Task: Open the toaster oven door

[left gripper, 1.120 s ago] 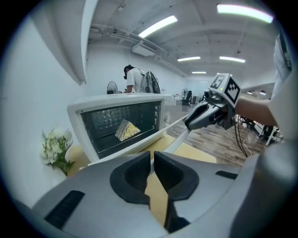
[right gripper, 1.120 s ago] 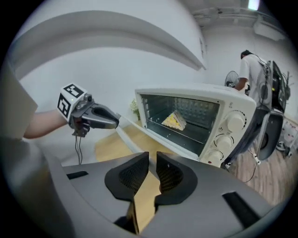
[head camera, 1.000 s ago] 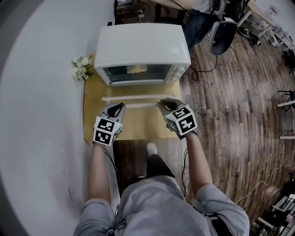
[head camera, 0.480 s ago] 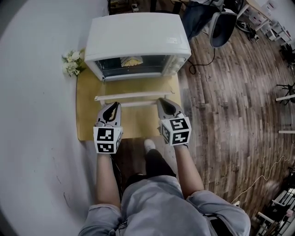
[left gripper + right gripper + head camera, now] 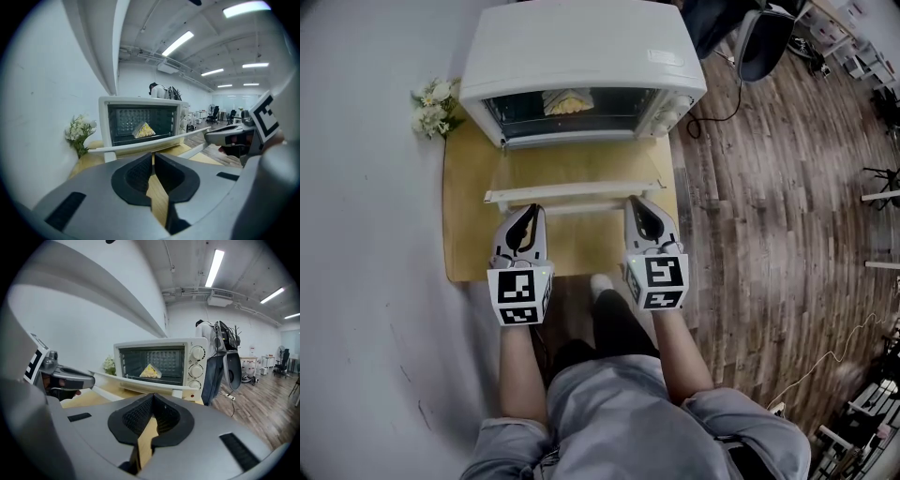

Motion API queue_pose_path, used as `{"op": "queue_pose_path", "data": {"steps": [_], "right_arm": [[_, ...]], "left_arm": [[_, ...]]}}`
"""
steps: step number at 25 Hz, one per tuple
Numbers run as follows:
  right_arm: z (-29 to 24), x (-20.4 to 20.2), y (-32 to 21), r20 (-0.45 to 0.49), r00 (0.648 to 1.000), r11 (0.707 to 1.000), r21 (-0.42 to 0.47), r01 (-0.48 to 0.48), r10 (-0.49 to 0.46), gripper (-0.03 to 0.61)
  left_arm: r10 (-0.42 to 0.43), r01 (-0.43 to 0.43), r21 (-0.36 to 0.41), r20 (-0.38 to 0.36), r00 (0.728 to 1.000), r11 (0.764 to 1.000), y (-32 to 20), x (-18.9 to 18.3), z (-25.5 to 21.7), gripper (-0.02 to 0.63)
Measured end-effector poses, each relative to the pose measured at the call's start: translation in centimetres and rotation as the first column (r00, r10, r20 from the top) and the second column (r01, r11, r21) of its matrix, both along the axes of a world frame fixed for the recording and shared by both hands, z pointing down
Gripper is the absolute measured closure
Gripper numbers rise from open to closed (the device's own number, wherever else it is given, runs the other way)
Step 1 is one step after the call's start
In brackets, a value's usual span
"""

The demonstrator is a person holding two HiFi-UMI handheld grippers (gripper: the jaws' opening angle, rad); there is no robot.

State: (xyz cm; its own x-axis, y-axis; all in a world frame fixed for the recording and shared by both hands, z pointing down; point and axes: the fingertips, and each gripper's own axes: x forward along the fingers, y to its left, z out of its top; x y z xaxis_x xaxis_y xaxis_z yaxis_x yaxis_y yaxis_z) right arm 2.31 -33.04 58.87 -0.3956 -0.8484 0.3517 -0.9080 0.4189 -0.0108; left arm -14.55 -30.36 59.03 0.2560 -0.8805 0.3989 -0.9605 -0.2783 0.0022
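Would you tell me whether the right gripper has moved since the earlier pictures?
Yes: the right gripper swung left, its cube now inside the tan wooden board's right edge.

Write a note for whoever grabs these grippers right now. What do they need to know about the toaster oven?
Left gripper: shut, holding nothing, close in front of the door handle.
Right gripper: shut, holding nothing, near the handle's right end.
Toaster oven: at the back of the wooden board. Its door lies folded down flat, handle toward you. A yellow wedge of food sits inside.
Done: the door is open.
Left: probably nothing for this job; just draw both grippers back.
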Motion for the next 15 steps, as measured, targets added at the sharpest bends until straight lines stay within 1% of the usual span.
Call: {"op": "queue_pose_path", "data": {"steps": [3, 5, 10, 15], "right_arm": [[0.7, 0.0, 0.5, -0.044, 0.999, 1.0, 0.028, -0.003, 0.004, 0.578], [1.4, 0.0, 0.9, -0.059, 0.998, 1.0, 0.03, -0.003, 0.005, 0.578], [4.2, 0.0, 2.0, -0.088, 0.996, 1.0, -0.003, 0.007, -0.007, 0.578], [6.9, -0.1, 2.8, -0.116, 0.993, 0.999, -0.031, 0.016, -0.019, 0.578]], "left_arm": [[-0.011, 0.011, -0.008, -0.004, 1.0, 1.0, 0.4, 0.1, 0.8, 0.597], [-0.024, 0.023, -0.008, -0.011, 1.0, 1.0, 0.7, 0.1, 1.5, 0.597], [-0.062, 0.062, -0.012, -0.008, 0.998, 0.998, 1.9, 0.2, 4.0, 0.597], [-0.084, 0.084, -0.037, -0.01, 0.996, 0.996, 2.7, 0.3, 6.8, 0.598]]}}
